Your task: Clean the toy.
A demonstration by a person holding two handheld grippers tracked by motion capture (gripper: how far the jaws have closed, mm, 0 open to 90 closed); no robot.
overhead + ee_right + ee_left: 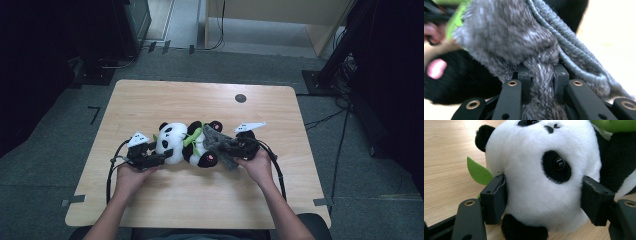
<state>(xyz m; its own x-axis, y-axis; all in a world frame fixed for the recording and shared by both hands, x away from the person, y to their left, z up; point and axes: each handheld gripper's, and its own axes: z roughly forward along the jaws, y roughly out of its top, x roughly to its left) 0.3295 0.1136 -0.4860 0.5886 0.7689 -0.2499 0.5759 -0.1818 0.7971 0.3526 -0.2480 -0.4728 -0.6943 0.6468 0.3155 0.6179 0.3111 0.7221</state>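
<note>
1. A light wooden tabletop (150,200) stands on grey carpet, dark equipment around it.
2. The left gripper (544,200) has its jaws spread wide around the panda plush's (186,142) white head, pads pressing the fur on both sides.
3. The right gripper (541,77) is clamped on a fold of grey knitted fabric (506,37) draped over the panda's lower body.
4. The panda lies on its side near the tabletop's middle, nearer the person's edge.
5. It looks light and squashy (fur may slip), so the head offers the firmest hold.

The left gripper (544,202) has its jaws pressed against both sides of the plush panda's (541,182) white head.
</note>
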